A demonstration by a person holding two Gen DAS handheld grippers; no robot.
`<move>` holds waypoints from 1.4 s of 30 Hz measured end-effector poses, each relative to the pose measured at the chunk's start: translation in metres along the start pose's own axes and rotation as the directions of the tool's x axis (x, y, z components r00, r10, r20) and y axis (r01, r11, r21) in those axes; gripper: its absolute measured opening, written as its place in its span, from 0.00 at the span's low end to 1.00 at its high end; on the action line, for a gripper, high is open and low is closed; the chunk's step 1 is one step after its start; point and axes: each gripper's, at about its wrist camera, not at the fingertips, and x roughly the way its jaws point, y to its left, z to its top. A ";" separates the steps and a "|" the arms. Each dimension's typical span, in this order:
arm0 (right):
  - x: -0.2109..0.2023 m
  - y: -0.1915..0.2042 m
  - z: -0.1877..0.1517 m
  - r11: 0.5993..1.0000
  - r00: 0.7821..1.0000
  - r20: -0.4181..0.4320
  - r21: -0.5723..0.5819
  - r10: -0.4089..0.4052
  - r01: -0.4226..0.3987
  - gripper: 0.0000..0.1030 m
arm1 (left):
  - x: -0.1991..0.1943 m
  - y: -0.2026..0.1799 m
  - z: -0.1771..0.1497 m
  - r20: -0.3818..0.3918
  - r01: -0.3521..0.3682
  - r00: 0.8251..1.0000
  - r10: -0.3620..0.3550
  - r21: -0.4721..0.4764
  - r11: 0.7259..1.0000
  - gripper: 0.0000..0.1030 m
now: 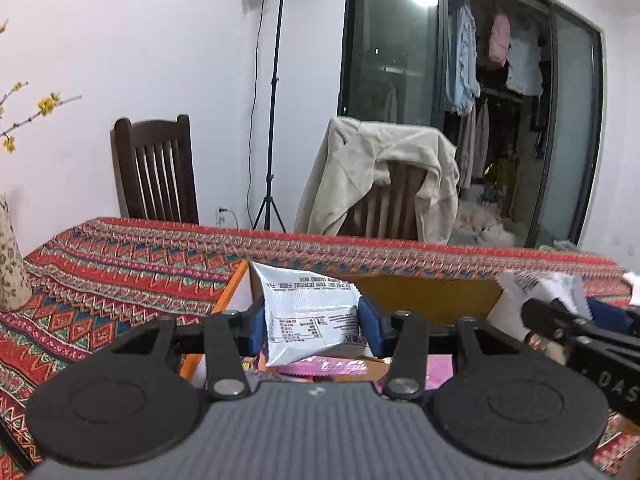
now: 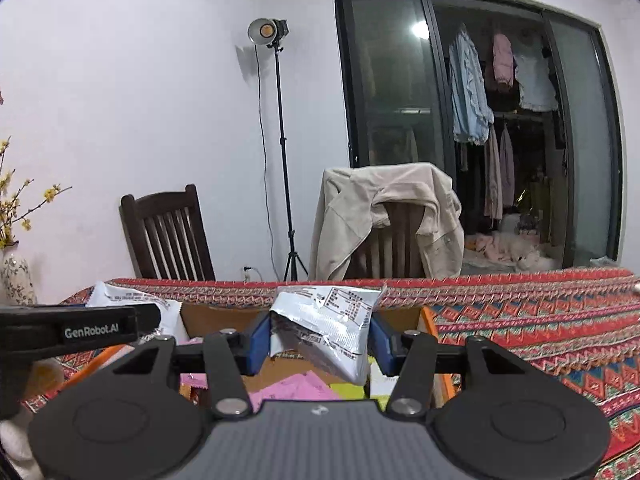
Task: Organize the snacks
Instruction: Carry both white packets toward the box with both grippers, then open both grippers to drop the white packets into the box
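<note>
Left gripper (image 1: 316, 326) clamped on silver snack packet (image 1: 308, 312); right gripper (image 2: 320, 338) clamped on crumpled packet (image 2: 328, 328). Both over cardboard box (image 2: 224, 318). Light, soft, slippery; best pinched mid-body.

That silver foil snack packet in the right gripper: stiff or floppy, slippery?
Probably floppy: the silver foil snack packet is creased and buckled between the right gripper pads. Likely light, since it holds its angle from a side pinch alone. The glossy film may be slippery, so it could slide if the grip loosens.
</note>
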 end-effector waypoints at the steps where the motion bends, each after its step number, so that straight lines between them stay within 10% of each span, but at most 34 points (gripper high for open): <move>1: 0.002 0.000 -0.002 1.000 1.000 -0.004 -0.004 0.000 0.000 0.49 | 0.003 0.001 -0.001 -0.006 -0.003 1.000 0.003 0.001 1.000 0.46; 10: 0.021 -0.004 -0.019 1.000 0.997 -0.072 -0.017 0.010 -0.011 0.53 | 0.005 0.000 -0.013 0.010 0.014 1.000 -0.015 0.032 0.999 0.50; 14: 0.021 -0.003 -0.024 1.000 0.997 -0.074 -0.026 -0.011 0.009 0.71 | 0.002 0.003 -0.015 0.030 0.019 0.999 -0.020 0.010 1.000 0.85; 16: 0.021 -0.004 -0.025 1.000 0.997 -0.076 -0.022 -0.021 0.019 0.97 | 0.000 0.006 -0.015 0.050 0.016 0.999 -0.016 -0.012 1.000 1.00; 42: -0.018 -0.003 -0.001 0.997 0.996 -0.040 -0.010 -0.078 0.078 1.00 | -0.026 0.009 0.003 0.089 0.014 0.996 -0.007 -0.075 0.997 1.00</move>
